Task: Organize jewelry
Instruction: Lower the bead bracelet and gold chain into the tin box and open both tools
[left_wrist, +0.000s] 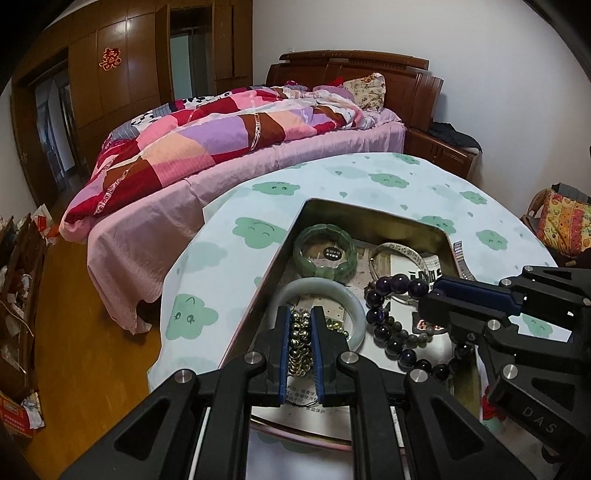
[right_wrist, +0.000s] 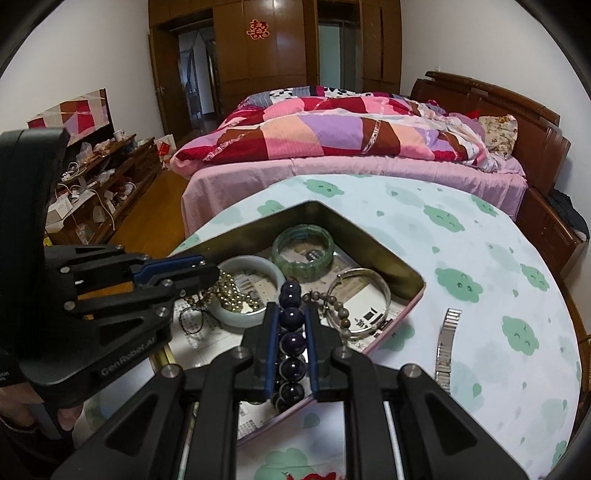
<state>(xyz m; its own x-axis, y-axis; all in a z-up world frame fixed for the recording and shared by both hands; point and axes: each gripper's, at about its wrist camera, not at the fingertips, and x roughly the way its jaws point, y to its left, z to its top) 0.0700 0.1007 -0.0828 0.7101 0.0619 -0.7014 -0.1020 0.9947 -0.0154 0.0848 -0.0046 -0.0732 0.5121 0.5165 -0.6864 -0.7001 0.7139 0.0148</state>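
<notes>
A metal tin (left_wrist: 369, 212) (right_wrist: 373, 240) sits on the round table and holds jewelry. My left gripper (left_wrist: 300, 314) (right_wrist: 207, 275) is shut on a gold bead chain (left_wrist: 300, 343) (right_wrist: 232, 291) inside the tin, by the white jade bangle (left_wrist: 332, 291) (right_wrist: 236, 317). My right gripper (right_wrist: 291, 314) (left_wrist: 432, 295) is shut on a dark purple bead bracelet (right_wrist: 291, 341) (left_wrist: 391, 328) over the tin. A green segmented bangle (left_wrist: 325, 251) (right_wrist: 303, 251) and a silver bangle (left_wrist: 402, 254) (right_wrist: 369, 299) lie further back in the tin.
A metal watch strap (right_wrist: 445, 343) (left_wrist: 459, 254) lies on the cloud-print tablecloth (right_wrist: 480, 288) right of the tin. A bed (right_wrist: 351, 147) with a patchwork quilt stands behind the table. A cluttered low cabinet (right_wrist: 96, 184) is at the left.
</notes>
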